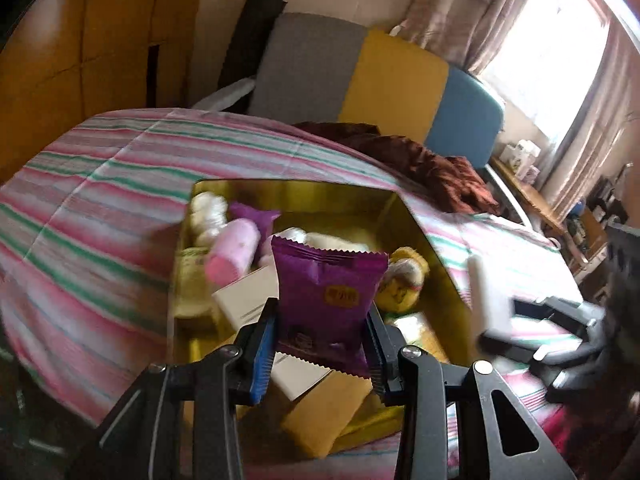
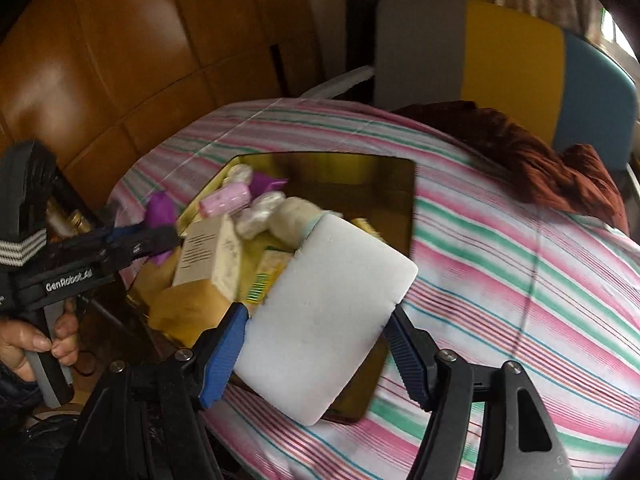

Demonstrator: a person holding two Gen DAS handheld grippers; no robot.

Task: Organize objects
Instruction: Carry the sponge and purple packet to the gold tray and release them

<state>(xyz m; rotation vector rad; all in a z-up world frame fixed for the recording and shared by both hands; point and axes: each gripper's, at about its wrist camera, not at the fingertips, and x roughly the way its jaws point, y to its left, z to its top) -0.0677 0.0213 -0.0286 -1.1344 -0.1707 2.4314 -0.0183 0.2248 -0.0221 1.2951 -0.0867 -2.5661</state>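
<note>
My left gripper (image 1: 322, 344) is shut on a purple snack packet (image 1: 328, 292) and holds it upright over the gold tin box (image 1: 308, 190). My right gripper (image 2: 316, 344) is shut on a white foam block (image 2: 328, 320) over the near corner of the same gold tin box (image 2: 392, 168). The box holds a pink bottle (image 1: 234, 254), a white carton (image 2: 212, 256), a yellow packet (image 1: 402, 280), a tan envelope (image 1: 326, 412) and other small items. The left gripper (image 2: 160, 236) also shows in the right wrist view, with the purple packet (image 2: 160, 208) in it.
The box sits on a bed with a pink, green and white striped sheet (image 2: 500, 260). A brown blanket (image 2: 552, 168) lies at the far right. A grey, yellow and blue headboard (image 1: 392, 80) stands behind. A wooden wardrobe (image 2: 120, 60) is at the left.
</note>
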